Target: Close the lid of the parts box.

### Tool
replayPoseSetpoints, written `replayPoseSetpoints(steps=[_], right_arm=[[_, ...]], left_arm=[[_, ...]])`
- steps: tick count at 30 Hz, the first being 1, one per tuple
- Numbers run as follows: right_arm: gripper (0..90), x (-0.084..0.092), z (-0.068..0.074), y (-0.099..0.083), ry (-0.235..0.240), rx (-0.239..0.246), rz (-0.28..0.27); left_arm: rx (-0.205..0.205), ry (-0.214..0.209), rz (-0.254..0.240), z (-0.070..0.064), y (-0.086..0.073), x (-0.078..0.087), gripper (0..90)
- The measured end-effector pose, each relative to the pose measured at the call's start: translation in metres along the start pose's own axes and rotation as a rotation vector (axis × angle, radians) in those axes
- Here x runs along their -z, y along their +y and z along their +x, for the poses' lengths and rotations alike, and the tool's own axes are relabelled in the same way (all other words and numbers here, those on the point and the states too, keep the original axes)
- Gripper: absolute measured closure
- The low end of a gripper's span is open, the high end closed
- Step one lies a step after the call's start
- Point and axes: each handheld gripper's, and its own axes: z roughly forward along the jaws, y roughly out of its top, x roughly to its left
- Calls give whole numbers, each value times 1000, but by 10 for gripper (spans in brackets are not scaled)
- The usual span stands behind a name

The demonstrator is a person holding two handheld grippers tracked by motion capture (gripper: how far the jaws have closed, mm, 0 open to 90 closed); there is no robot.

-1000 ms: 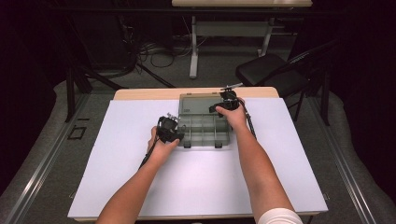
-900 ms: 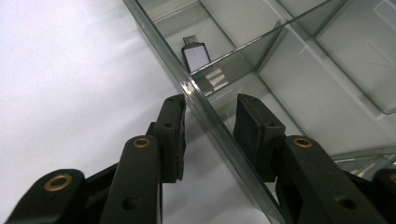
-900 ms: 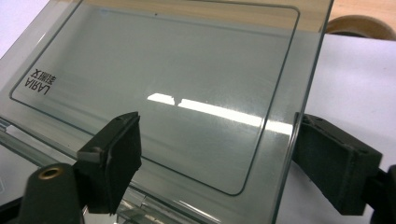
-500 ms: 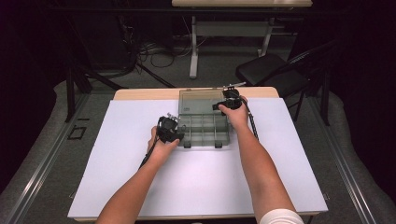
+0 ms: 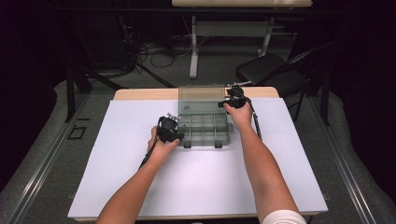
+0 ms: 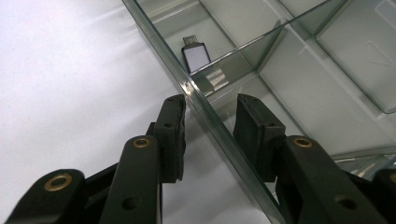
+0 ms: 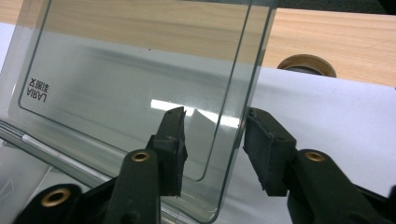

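Note:
A clear plastic compartment box (image 5: 203, 130) lies mid-table with its lid (image 5: 201, 99) standing up at the back. My left gripper (image 5: 175, 133) is at the box's left side. Its jaws straddle the left wall (image 6: 163, 51), one outside and one inside, with gaps showing on both sides: left gripper (image 6: 209, 112) open. A small silver USB stick (image 6: 195, 56) lies in a compartment beyond it. My right gripper (image 5: 227, 100) is at the lid's right edge. Its jaws have just been closing around the lid (image 7: 130, 70), whose edge stands between them untouched: right gripper (image 7: 215, 126) open.
A white sheet (image 5: 140, 186) covers the table, with bare wood (image 5: 140, 94) along the back edge. A round grommet (image 7: 306, 65) sits in the wood behind the lid. A black chair (image 5: 271, 70) and floor cables stand beyond the table.
My right hand has edged slightly right along the lid's top. The left hand and the box have stayed put.

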Motion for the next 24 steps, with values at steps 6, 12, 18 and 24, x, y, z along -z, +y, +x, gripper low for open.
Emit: replayPoseSetpoints(steps=[6, 12, 18, 24], right_arm=[[657, 5, -1, 1, -5, 15, -2], [724, 11, -5, 1, 17, 28, -20], [787, 15, -6, 2, 11, 39, -30], [825, 18, -8, 0, 30, 22, -48]], left_arm=[[0, 1, 0, 0, 0, 0, 633], [-4, 2, 0, 0, 0, 0, 632], [-4, 6, -3, -1, 0, 0, 632], [-6, 7, -3, -1, 0, 0, 633]])
